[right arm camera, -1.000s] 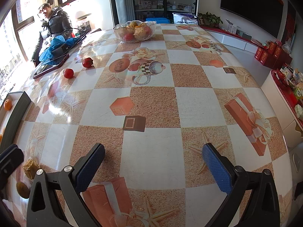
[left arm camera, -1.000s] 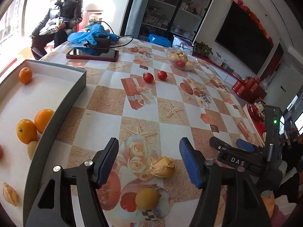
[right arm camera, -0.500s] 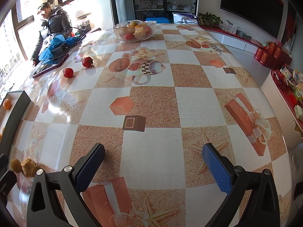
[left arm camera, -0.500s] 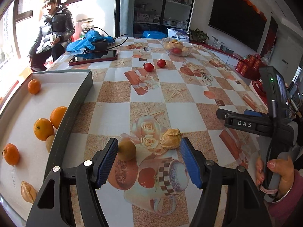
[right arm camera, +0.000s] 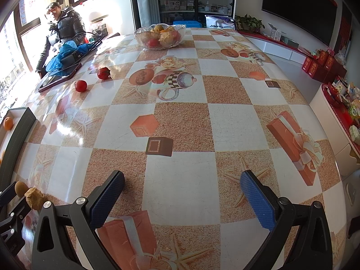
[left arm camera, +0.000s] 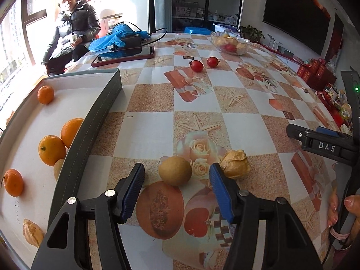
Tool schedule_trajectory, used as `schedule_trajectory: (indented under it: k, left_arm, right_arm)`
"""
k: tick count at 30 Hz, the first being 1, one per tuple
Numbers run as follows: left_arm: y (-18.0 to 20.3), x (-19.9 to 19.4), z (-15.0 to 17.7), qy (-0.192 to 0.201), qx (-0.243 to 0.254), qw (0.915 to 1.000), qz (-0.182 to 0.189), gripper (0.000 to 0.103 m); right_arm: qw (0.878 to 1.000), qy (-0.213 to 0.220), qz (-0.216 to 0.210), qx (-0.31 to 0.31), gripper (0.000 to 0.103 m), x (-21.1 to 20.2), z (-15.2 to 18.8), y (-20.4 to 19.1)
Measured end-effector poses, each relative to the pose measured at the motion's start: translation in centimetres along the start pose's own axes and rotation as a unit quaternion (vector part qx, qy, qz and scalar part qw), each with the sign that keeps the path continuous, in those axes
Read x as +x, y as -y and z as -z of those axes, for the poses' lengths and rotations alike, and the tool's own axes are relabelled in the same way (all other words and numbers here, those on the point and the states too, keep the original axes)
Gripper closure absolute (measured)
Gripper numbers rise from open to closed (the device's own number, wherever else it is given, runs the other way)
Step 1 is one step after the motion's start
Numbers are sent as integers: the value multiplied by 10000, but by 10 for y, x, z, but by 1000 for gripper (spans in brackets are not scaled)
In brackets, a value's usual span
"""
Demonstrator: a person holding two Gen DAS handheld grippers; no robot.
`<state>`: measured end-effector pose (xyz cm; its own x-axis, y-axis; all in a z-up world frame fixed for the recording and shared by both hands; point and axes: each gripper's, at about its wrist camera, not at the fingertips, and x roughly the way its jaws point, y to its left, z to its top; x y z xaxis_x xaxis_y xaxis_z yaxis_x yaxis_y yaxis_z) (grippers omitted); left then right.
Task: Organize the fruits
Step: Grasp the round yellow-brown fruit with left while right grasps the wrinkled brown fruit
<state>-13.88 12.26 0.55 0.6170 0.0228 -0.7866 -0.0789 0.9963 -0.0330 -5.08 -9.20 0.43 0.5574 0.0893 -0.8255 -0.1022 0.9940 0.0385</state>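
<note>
Left wrist view: my left gripper (left arm camera: 176, 176) has just been closing around a longan (left arm camera: 175, 170), pads not touching; right gripper (right arm camera: 182, 191) wide, empty.

Orange-white checked tablecloth (left arm camera: 198, 112), blue gripper pads (left arm camera: 221, 191), 2 red tomatoes (left arm camera: 196, 65)

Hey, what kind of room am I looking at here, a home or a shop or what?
Most likely a home living or dining room: a table under a patterned tablecloth, a wall television, a glass-door cabinet and a glass fruit bowl.

A round tan-brown fruit (left arm camera: 175, 170) lies on the tablecloth, beside a papery-husked fruit (left arm camera: 235, 164).
</note>
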Motion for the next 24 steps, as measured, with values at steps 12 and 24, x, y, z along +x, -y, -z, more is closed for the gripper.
schedule_trajectory:
  k: [12, 24]
  left_arm:
    - [-7, -11, 13, 104, -66, 9996, -240, 75]
    - [-21, -26, 33, 116, -301, 9985, -443, 75]
  right_arm:
    - [10000, -3, 18, -8, 0, 0, 1, 0]
    - [9957, -112, -868, -294, 0, -20, 17, -28]
